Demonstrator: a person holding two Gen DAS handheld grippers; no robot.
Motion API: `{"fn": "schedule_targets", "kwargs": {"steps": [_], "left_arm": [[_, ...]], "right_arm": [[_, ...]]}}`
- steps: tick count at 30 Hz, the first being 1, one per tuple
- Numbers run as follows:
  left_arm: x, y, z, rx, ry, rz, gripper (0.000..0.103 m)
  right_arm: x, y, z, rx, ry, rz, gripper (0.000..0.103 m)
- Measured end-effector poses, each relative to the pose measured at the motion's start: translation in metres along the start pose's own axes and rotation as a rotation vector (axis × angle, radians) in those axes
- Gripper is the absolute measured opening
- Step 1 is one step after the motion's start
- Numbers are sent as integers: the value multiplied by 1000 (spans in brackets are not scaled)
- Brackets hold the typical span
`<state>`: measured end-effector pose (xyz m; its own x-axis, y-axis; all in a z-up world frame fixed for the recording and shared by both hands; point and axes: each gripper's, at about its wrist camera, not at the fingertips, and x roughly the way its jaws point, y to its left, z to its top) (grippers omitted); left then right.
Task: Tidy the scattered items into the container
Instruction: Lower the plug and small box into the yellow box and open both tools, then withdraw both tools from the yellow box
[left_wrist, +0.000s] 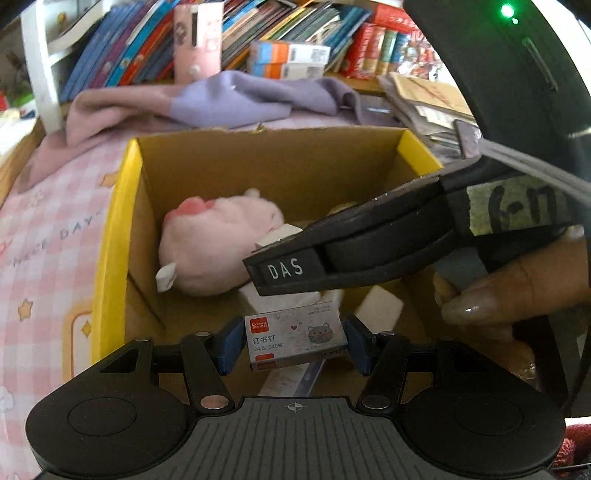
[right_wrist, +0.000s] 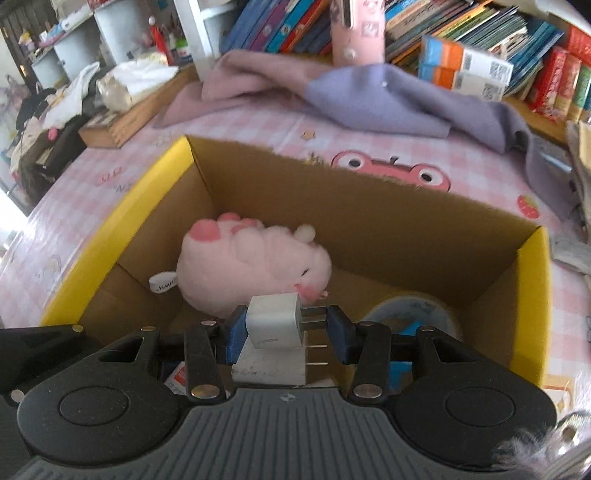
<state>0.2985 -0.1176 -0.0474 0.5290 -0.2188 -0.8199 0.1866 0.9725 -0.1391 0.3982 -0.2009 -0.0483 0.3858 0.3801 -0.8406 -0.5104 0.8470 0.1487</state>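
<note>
From the left wrist camera, the pink checked tablecloth (left_wrist: 48, 258) lies at the left, and beside it stands the cardboard box (left_wrist: 114, 236) with yellow-edged walls. A pink plush toy (left_wrist: 218, 243) lies inside against the left wall. At bottom centre the left gripper (left_wrist: 293, 345) clamps a small box of staples (left_wrist: 295, 341) between its blue pads, holding it above the box floor. The right gripper's black body crosses in from the right above it, with a person's hand (left_wrist: 517, 284) behind.

From the right wrist camera, the same box shows its yellow left wall, then the plush toy (right_wrist: 255, 266) on the floor inside. The right gripper (right_wrist: 286, 334) is closed on a white plug adapter (right_wrist: 275, 325), its metal prongs pointing right against the right pad. A second white adapter (right_wrist: 269, 363) lies just below it. A roll of tape (right_wrist: 413, 314) lies at the right of the box floor. Behind the box lie a crumpled purple cloth (right_wrist: 388, 99) and rows of books (right_wrist: 480, 26).
</note>
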Motion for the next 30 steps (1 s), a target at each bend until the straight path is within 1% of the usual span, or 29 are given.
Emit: {"fn": "schedule_targets", "kwargs": {"steps": [6,7,8,9,11,13,15,16,19,20,22,23,26,30], "left_arm": [[5,0,-6,-12,21,16,59],[5,-1,-7,-9,19,21,59],[4,-2,-8,-7,13,26,60],[2,-3,-9,-3,2,31,63],[-5,-6,-10,9,-29,31,68],[-15,-10,-11,31,-65,29,73],[-25,-14,-13,57,-97,37,74],[-30,-16,-14,70,-115,46,76],[-51,-20,-20,99,-182,67,79],[-59,-20,-23,102,-205,65,80],[-75,-18,-31,96,-254,62,85],[-81,-15,-34,93,-273,61,86],[-99,-7,-45,78,-314,65,88],[-122,8,-64,59,-347,83,91]], "right_arm": [[2,1,1,1,14,22,44],[0,1,1,0,1,22,46],[-3,2,1,-3,-19,21,50],[-7,2,0,-3,-37,23,52],[-16,2,0,4,-71,28,56],[-26,2,-1,8,-108,18,57],[-38,3,-3,14,-147,2,58],[-45,4,-5,21,-166,-5,59],[-65,8,-12,45,-223,-26,63],[-72,10,-15,53,-239,-32,68],[-86,15,-23,70,-279,-48,77],[-94,19,-28,80,-302,-61,79],[-116,31,-43,108,-371,-101,84],[-139,54,-64,108,-451,-163,87]]}}
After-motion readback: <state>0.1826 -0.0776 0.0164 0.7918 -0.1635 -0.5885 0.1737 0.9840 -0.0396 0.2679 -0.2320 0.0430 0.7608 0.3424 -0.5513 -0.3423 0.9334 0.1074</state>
